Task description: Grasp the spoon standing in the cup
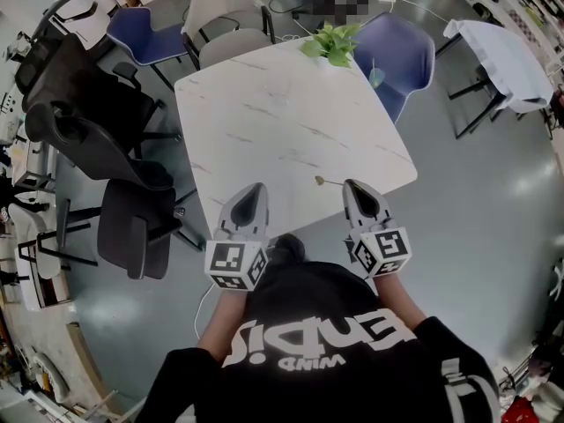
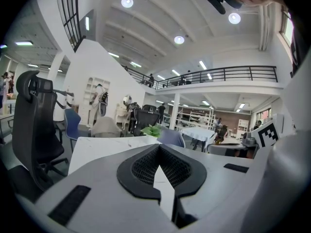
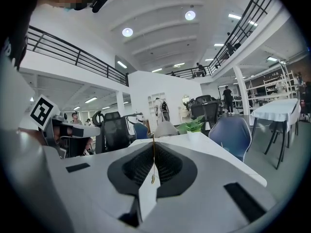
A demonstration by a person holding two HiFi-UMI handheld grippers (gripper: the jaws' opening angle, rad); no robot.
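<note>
— Whereabouts, the thin gold metal spoon (image 1: pixel 324 181), reckoned from the fingers?

— Right at the tips of the right gripper (image 1: pixel 354 186). Pokes out sideways from them toward the left gripper (image 1: pixel 258 188), bowl end furthest out. Long axis roughly level, above the near edge of the white marble-patterned table (image 1: pixel 282 122).

— Held, or merely touching?

— Held, by the look of it. Shows in the right gripper view as a fine line, the spoon (image 3: pixel 153 159) caught in the seam between the dark ribbed pads (image 3: pixel 172 166). Jaws pressed together on it, no gap worth naming.

— And the left?

— Closed tip to tip as well, with nothing between but a sliver of table. Hangs near the bowl end, not touching it.

— Any cup?

— None in any view. Judging by that, grasp already made and spoon clear of the cup. Next calls for a firm pinch: thin handle, so liable to swivel or slip.
</note>
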